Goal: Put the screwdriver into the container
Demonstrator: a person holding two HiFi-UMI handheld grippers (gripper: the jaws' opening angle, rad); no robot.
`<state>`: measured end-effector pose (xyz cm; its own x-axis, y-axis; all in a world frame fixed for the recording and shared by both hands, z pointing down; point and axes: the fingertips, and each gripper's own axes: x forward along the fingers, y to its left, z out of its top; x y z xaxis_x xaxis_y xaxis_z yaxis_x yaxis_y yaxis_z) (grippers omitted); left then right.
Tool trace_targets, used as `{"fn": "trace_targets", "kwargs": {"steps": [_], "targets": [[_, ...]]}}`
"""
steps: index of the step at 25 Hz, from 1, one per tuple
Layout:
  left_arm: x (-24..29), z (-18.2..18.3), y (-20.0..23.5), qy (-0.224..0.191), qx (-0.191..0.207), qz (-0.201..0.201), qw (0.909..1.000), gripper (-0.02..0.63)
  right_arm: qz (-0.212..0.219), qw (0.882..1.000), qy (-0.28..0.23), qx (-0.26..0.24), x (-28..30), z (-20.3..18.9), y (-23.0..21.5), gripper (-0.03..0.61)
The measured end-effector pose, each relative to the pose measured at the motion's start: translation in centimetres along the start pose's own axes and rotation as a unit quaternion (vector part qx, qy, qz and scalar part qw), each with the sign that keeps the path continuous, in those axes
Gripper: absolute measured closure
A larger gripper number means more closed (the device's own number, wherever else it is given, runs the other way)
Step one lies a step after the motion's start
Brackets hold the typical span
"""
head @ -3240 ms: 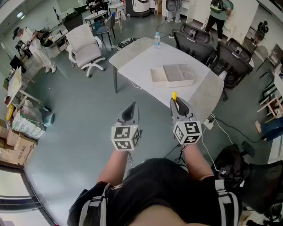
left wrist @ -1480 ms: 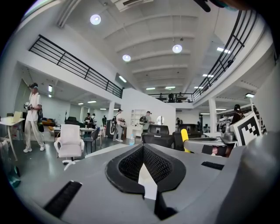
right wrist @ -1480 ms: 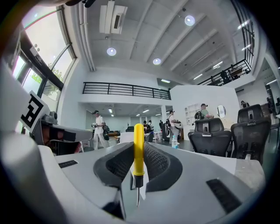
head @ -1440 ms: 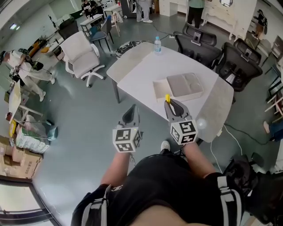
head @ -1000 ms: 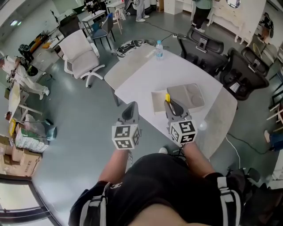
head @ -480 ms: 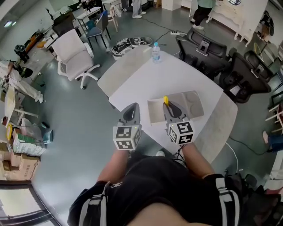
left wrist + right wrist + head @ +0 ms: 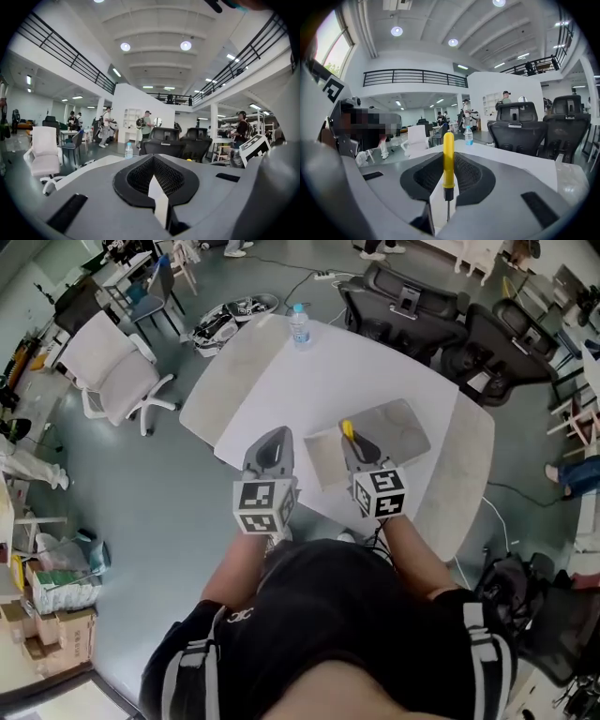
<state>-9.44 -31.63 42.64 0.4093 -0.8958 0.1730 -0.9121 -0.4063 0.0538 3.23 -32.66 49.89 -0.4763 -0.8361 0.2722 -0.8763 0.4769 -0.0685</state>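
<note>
A screwdriver with a yellow handle (image 7: 448, 157) has its thin shaft clamped between the jaws of my right gripper (image 7: 448, 190), and the handle pokes out past the tips. In the head view the right gripper (image 7: 356, 448) hangs over the grey open container (image 7: 401, 432) on the white table (image 7: 281, 381), with the screwdriver's handle (image 7: 347, 430) above the container's near part. My left gripper (image 7: 269, 448) is held level beside it, over the table's near edge. In its own view the left gripper (image 7: 154, 178) has its jaws together and nothing between them.
A water bottle (image 7: 299, 324) stands at the table's far corner. Black office chairs (image 7: 403, 301) line the far side and a white chair (image 7: 112, 371) stands on the floor to the left. Boxes and bags (image 7: 47, 615) lie at the left. People walk in the background (image 7: 147, 124).
The view and both grippers have moved forward to the table. The right gripper with the screwdriver now hangs over the container. Neither gripper's jaws have changed.
</note>
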Motion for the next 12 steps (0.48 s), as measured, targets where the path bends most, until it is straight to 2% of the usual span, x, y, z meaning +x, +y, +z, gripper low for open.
{"fn": "trace_targets", "kwargs": {"steps": [5, 12], "targets": [[0.5, -0.7, 1.5, 0.011, -0.006, -0.019, 0.9997, 0.611, -0.014, 0.999, 0.039, 0.022, 1.7, -2.5, 0.0, 0.514], [1.4, -1.5, 2.9, 0.021, -0.002, -0.023, 0.9995, 0.611, -0.023, 0.992, 0.117, 0.050, 4.8, -6.8, -1.4, 0.512]]}}
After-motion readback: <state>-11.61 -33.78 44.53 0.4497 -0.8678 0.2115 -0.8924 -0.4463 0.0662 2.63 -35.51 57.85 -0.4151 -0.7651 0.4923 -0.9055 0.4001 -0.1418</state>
